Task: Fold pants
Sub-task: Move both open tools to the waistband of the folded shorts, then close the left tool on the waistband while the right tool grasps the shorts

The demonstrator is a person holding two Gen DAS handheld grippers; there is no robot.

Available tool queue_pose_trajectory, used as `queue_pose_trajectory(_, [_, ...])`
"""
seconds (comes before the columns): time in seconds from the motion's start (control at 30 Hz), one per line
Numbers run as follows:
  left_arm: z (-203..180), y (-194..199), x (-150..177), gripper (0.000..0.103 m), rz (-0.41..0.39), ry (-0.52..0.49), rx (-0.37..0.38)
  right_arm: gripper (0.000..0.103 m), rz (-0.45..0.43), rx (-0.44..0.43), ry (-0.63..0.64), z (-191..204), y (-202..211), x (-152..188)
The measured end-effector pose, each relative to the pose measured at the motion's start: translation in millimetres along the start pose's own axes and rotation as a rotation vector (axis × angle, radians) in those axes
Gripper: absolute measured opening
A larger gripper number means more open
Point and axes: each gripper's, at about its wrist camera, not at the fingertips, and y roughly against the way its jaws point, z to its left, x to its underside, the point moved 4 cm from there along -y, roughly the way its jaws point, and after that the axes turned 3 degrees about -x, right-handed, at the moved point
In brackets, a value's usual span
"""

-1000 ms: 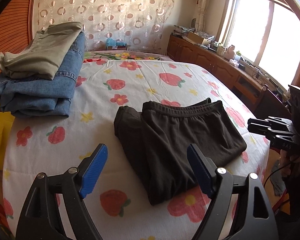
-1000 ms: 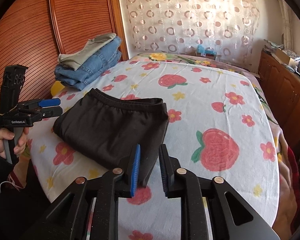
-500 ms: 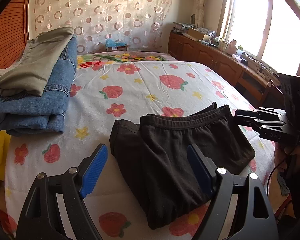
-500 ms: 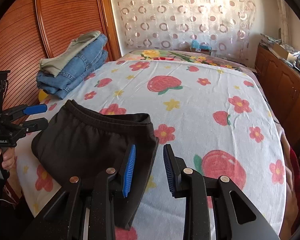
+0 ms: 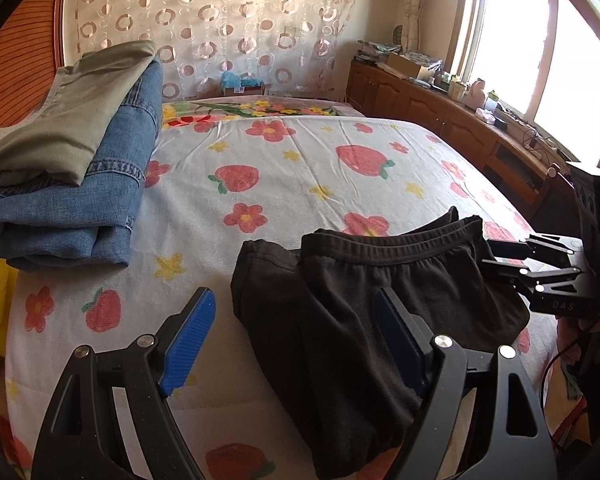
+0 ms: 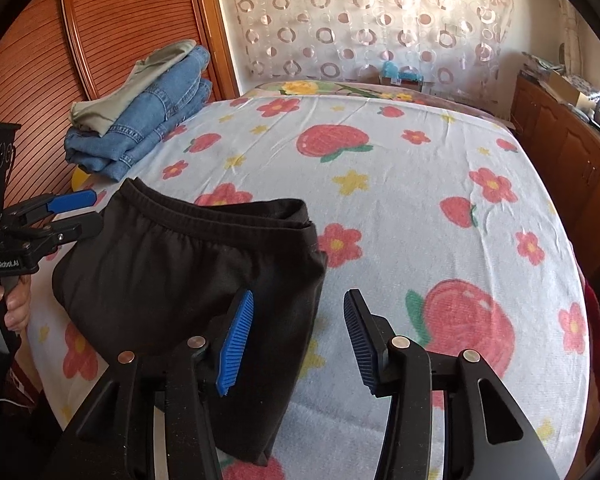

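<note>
Right tool now spread open – black pants released on the bed

Left to right: stack of folded jeans (image 5: 72, 208) with a grey-green garment (image 5: 68, 120) on top, at the far left of the bed (image 5: 300, 152), well apart from the work. Left tool (image 5: 294, 334) wide apart as one second ago, gripping nothing, low above the near left part of the black pants (image 5: 380, 320). Pants folded into a compact bundle, waistband away from the cameras, flat on the strawberry sheet near the front edge. Right tool (image 6: 298, 340) almost together one second ago, half open half a second ago, now clearly apart – nothing between the pads, left pad over the right corner of the pants. Probably a fold just finished and let go; maybe only smoothing or moving to the stack left.
</note>
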Motion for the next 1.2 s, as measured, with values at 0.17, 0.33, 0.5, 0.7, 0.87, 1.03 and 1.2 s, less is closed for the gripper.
queue_pose_trajectory(0.17, [4.3,-5.5,2.7,0.082,0.013,0.016,0.004,0.049,0.006,0.009,0.001,2.3,-6.5,-1.3])
queue_pose_trajectory(0.33, [9.5,-11.8,3.3,0.072,0.034,0.040,0.031,0.049,0.002,0.011,0.007,4.0,-10.0,-2.0])
queue_pose_trajectory(0.5, [16.4,-18.1,1.5,0.058,0.056,0.088,0.066,0.049,-0.001,0.008,-0.003,2.4,-7.2,1.6])
queue_pose_trajectory(0.7, [15.5,-24.0,-0.9,0.057,0.069,0.099,0.074,0.049,0.000,0.015,-0.003,1.0,-1.3,5.3])
queue_pose_trajectory(0.87, [11.5,-28.3,0.1,0.031,0.080,0.084,0.081,0.049,-0.004,0.012,-0.018,-2.4,5.4,8.9])
queue_pose_trajectory(1.03, [-0.3,-17.8,-1.0,0.013,0.039,0.029,0.078,0.049,-0.007,0.011,-0.029,-8.4,9.2,10.4])
queue_pose_trajectory(1.2, [1.2,-8.4,-3.2,0.011,0.001,0.023,0.070,0.049,-0.009,0.002,-0.037,-10.7,9.1,7.5])
